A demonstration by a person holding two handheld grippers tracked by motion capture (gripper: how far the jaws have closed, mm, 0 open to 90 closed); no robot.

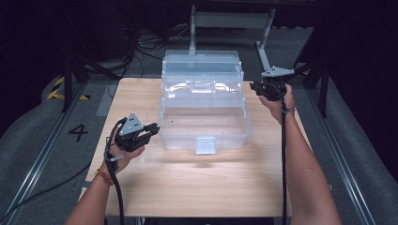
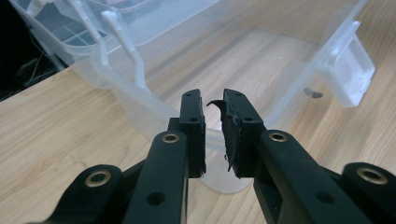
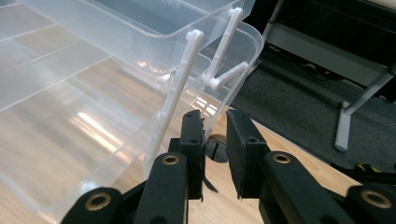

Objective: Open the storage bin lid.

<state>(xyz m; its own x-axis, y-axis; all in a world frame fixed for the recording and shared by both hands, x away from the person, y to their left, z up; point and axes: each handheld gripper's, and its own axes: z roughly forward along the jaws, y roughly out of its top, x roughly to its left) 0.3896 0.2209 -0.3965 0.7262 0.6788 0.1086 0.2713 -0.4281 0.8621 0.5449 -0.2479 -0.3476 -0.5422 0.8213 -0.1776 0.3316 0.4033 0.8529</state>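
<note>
A clear plastic toolbox (image 1: 206,136) stands open in the middle of the wooden table (image 1: 197,187), its fold-out trays (image 1: 202,86) raised toward the back and its latch (image 1: 205,145) on the front wall. My left gripper (image 1: 154,129) sits at the box's front left corner. In the left gripper view its jaws (image 2: 214,100) are slightly parted, open, with nothing pressed between the pads, and the box wall (image 2: 130,98) lies just beyond. My right gripper (image 1: 254,86) is at the box's right rear. In the right gripper view it (image 3: 215,116) is shut and empty beside a white hinge arm (image 3: 177,88).
A grey metal stand (image 1: 230,21) rises behind the table, with cables on the dark floor around it. A floor marking "4" (image 1: 78,132) and yellow-black tape (image 1: 57,89) lie to the left. Bare wood stretches in front of the box.
</note>
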